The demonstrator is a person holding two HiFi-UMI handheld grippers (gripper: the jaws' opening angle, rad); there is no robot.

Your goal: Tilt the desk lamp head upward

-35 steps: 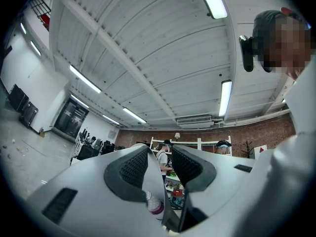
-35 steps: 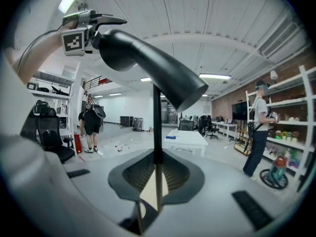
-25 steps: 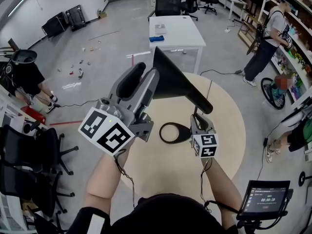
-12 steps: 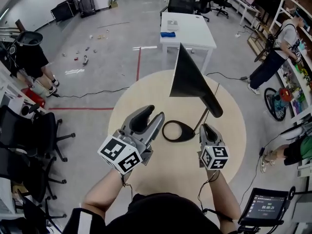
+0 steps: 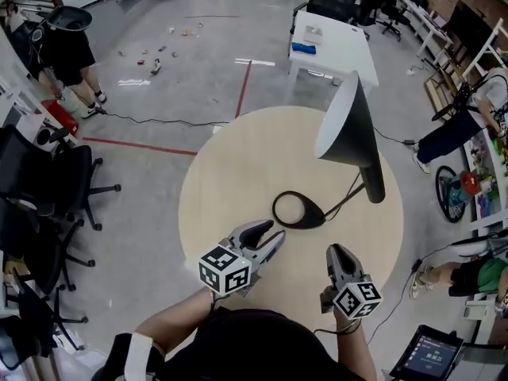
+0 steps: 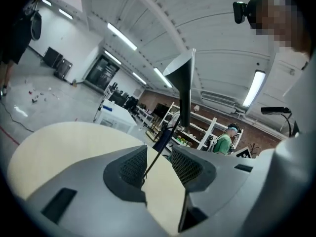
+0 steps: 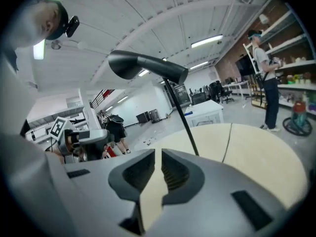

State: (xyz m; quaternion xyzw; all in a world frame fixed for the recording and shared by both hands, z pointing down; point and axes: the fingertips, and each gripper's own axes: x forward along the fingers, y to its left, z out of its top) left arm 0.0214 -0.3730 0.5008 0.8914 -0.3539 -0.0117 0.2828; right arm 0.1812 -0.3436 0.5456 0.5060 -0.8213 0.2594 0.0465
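The black desk lamp stands on the round beige table [image 5: 238,165]. Its oval ring base [image 5: 298,210] lies near the middle, and a thin stem [image 5: 343,203] rises to the right. The cone head [image 5: 349,125] sits high, its wide mouth facing away from me and to the left; it also shows as head [image 6: 182,78] and head [image 7: 143,65]. My left gripper [image 5: 268,232] hovers in front of the base, open with nothing between its pads [image 6: 133,164]. My right gripper [image 5: 336,250] is near the table's front right, its jaws a narrow gap apart and holding nothing [image 7: 158,169].
A white desk [image 5: 329,42] stands beyond the table. Black office chairs [image 5: 48,205] crowd the left side. People stand at the far left [image 5: 67,50] and at the shelves on the right [image 5: 468,117]. A tablet [image 5: 425,355] sits at my lower right. The lamp's cable [image 5: 393,140] runs off the table's right edge.
Both grippers have pulled back from the lamp toward me and dropped lower. The left gripper was up beside the head, the right one at the stem. The head stands free now.
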